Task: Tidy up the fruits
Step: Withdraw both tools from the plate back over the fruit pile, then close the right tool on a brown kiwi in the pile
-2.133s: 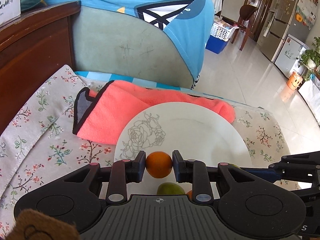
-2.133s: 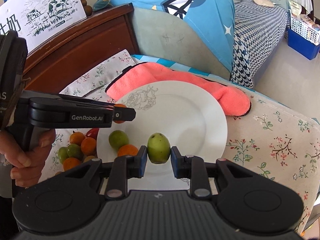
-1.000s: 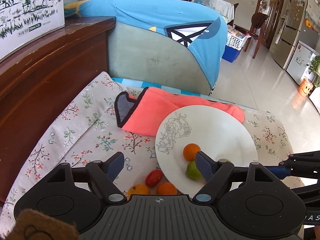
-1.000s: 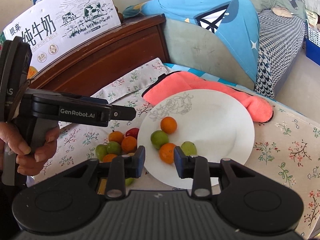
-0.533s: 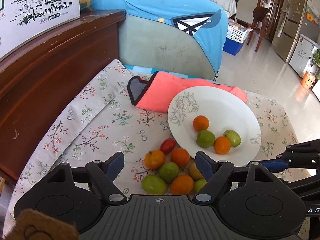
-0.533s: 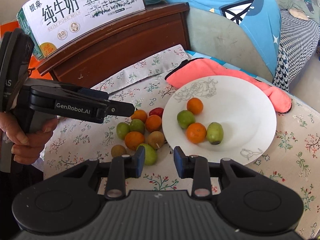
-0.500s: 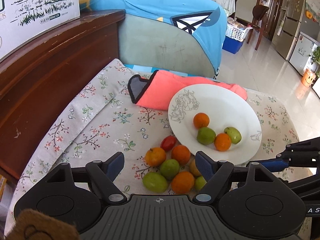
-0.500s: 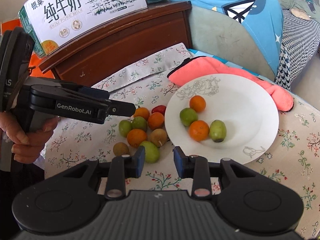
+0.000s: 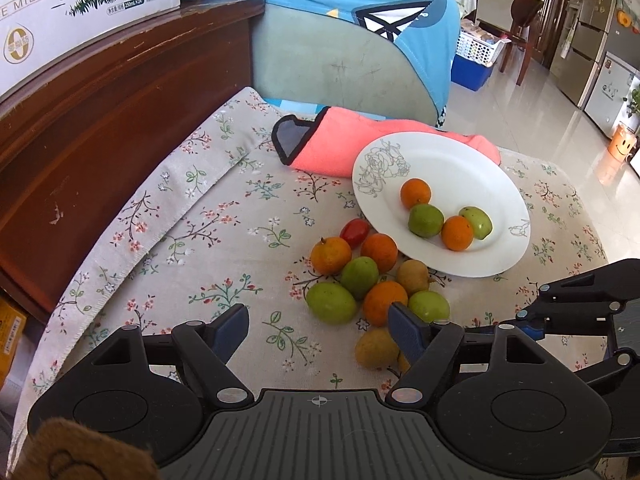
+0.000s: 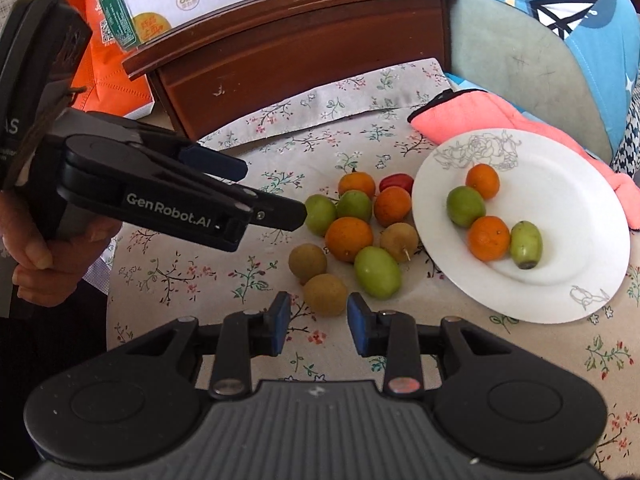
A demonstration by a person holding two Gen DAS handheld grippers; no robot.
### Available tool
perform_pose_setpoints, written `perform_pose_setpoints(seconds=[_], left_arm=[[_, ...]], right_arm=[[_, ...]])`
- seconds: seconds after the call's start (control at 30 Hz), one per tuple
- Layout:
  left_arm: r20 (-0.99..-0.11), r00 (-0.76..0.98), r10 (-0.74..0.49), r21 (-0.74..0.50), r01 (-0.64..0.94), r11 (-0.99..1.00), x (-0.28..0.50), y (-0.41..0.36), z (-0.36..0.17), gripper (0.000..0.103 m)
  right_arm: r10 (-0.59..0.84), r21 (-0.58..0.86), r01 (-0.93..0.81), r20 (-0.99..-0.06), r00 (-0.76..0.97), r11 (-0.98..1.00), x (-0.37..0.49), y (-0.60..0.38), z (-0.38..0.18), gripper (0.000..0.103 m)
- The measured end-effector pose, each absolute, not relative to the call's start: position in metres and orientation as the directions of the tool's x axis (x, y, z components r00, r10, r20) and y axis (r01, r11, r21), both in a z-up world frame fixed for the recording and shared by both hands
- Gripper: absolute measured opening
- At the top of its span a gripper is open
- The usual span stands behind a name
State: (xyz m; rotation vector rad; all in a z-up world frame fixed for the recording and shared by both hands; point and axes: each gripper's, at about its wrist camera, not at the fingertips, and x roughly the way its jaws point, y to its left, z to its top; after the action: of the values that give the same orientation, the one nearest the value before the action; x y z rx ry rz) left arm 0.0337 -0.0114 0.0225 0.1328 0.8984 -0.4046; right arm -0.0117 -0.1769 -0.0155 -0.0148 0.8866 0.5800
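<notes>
The left gripper [image 9: 318,330] hangs wide open, tilted downward. The right gripper [image 10: 316,317] (jaws narrowly parted) grips nothing.

Cloth [image 9: 192,248] left clear; fruit pile [image 9: 360,276] blocks right.

Glossy tiled floor [image 9: 532,120] is lit by daylight; a dark wooden cabinet [image 9: 100,120] is seen left, fridges [image 9: 604,52] far right.

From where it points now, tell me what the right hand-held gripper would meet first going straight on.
Probably the brown fruit just ahead of the right hand-held gripper, lying on the floral cloth between the open, empty jaws; depth is uncertain.
</notes>
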Motion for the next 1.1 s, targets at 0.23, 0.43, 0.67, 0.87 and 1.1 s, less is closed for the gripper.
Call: perform_pose_setpoints(seconds=[0.23, 0.43, 0.67, 0.87, 1.1], left_arm=[[-0.800, 0.515, -0.309, -0.087, 0.409, 0.908, 0.032, -0.010, 0.015, 0.076], [-0.809, 0.492, -0.323, -0.103, 0.421, 0.901, 0.031, -0.012, 0.009, 0.075], [-0.816, 0.459, -0.351, -0.123, 0.456, 0.882, 0.028, -0.018, 0.004, 0.065], [-0.822, 0.444, -0.357, -0.109, 0.493, 0.863, 0.024, -0.029, -0.002, 0.059], [-0.833, 0.443, -0.332, -0.072, 0.507, 0.859, 0.024, -0.040, -0.015, 0.047]], right_arm=[[0.451, 0.192, -0.490, -0.744, 0.492, 0.850, -0.005, -0.167, -0.022, 0.039], [0.426, 0.152, -0.493, -0.748, 0.509, 0.856, -0.002, -0.159, -0.028, 0.040], [0.430, 0.173, -0.488, -0.762, 0.485, 0.856, -0.006, -0.173, -0.026, 0.028], [0.399, 0.143, -0.481, -0.778, 0.486, 0.865, -0.016, -0.187, -0.022, 0.028], [0.371, 0.169, -0.407, -0.788, 0.492, 0.898, -0.013, -0.203, -0.021, 0.028]])
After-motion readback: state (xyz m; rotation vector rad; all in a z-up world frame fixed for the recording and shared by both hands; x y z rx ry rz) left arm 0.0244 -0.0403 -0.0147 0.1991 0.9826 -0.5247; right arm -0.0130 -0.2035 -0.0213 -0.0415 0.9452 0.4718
